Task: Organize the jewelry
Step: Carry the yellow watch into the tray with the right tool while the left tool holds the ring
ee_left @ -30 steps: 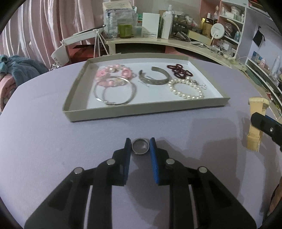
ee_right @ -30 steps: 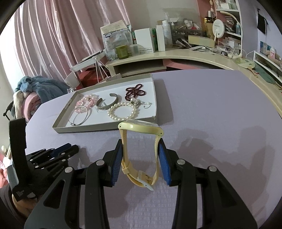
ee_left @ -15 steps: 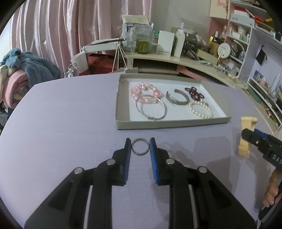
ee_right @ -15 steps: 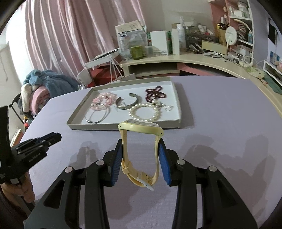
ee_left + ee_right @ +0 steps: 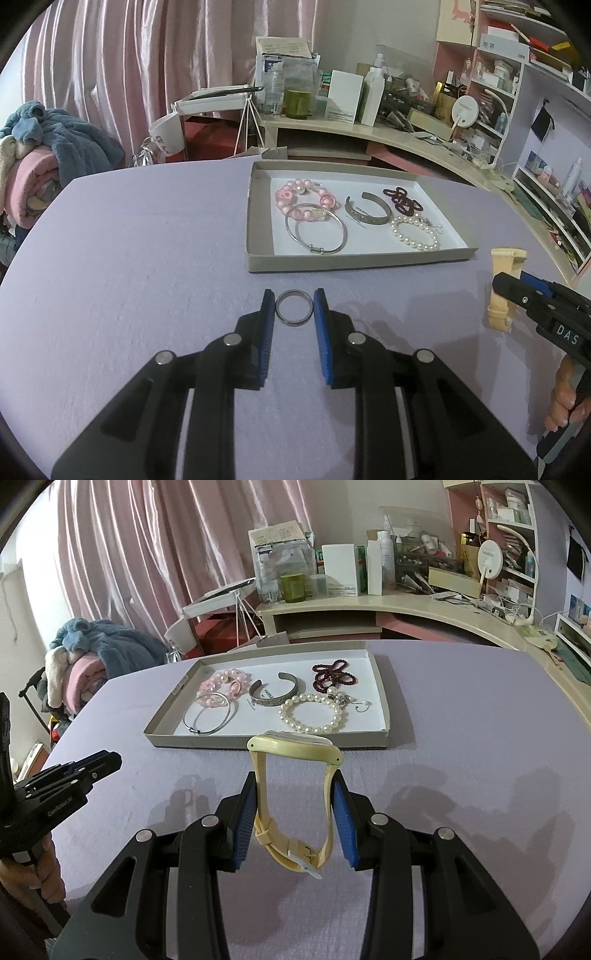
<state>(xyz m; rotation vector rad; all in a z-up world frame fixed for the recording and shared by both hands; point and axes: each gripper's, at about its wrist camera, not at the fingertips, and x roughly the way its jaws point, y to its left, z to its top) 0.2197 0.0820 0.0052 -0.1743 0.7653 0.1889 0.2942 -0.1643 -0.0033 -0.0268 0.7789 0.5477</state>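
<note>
Left gripper (image 5: 294,307): pads pinch a small silver ring (image 5: 294,312), held above the lavender tablecloth (image 5: 147,258), short of the tray.
Right gripper (image 5: 294,805): pads clamp the strap of a cream-yellow wristwatch (image 5: 295,753), its face toward the tray.
Tray (image 5: 255,206): shallow grey cardboard, white inside, beyond both grippers.
In the tray: pink bead bracelet (image 5: 304,194), silver bangle (image 5: 317,232), engraved metal cuff (image 5: 367,212), dark red bead strand (image 5: 402,197), white pearl bracelet (image 5: 415,232).
Background: pink curtain (image 5: 129,74), cluttered shelf.

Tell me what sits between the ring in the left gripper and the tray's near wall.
Nothing: in the left wrist view, only bare purple tabletop separates the ring from the tray.
</note>
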